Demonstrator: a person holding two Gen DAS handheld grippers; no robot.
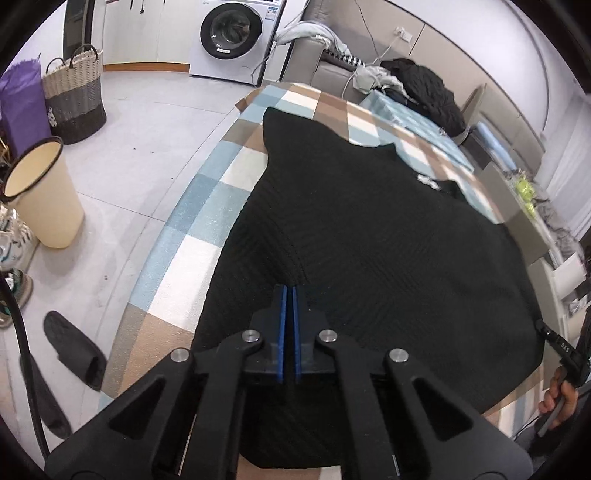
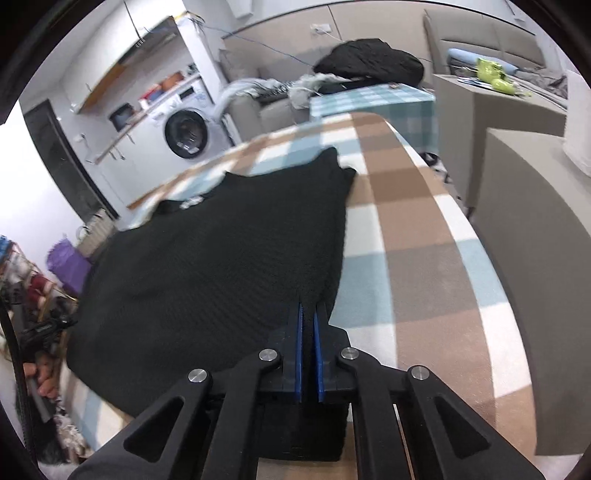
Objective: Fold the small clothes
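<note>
white letters reading "das" are seen on the black handle (image 1: 565, 350) of the other gripper, at the right edge of the left wrist view. a small label is carried at the top of the washing machine (image 1: 236, 35), with print too small to be read. a white patch (image 1: 428, 181) is borne near the neck of the black knitted garment (image 1: 369, 240); no letters can be made out on it. no other text, brand or number can be read in either view.
</note>
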